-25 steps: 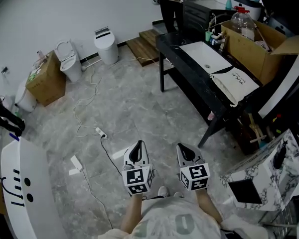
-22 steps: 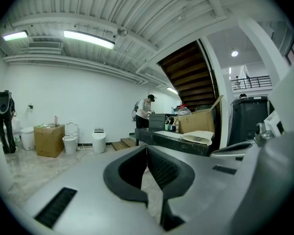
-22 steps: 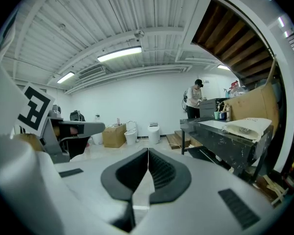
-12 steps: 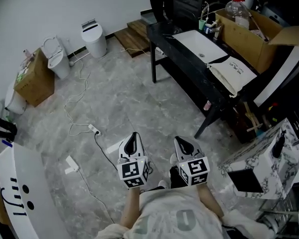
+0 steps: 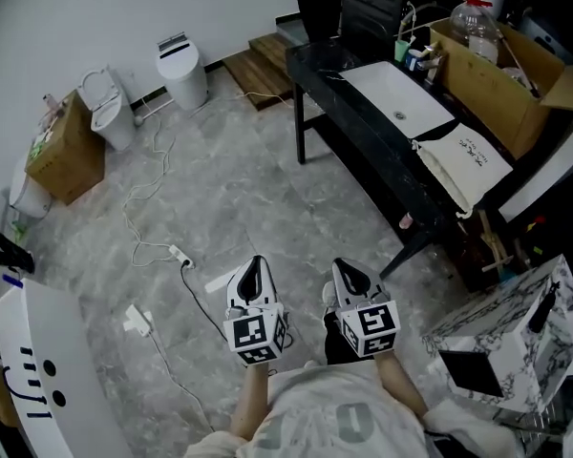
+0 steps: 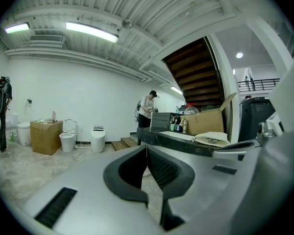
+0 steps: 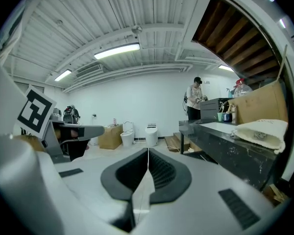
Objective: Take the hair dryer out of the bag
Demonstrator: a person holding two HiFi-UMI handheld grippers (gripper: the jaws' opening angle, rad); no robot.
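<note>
Fingers of the left gripper (image 6: 147, 150) are pressed together with nothing between them, and those of the right gripper (image 7: 148, 152) are closed and empty as well. Both hang over the floor (image 5: 220, 189), well apart from the cloth bag (image 5: 463, 158), which lies flat on the black table (image 5: 353, 122) far and to the right, just beside the white sink (image 5: 397, 103), its long axis along the table's edge. The right gripper is the nearer one, I judge. The head view shows the bag's printed top; the right gripper view shows its side as a low bulging mound. The hair dryer shows in no view and is presumably inside.
</note>
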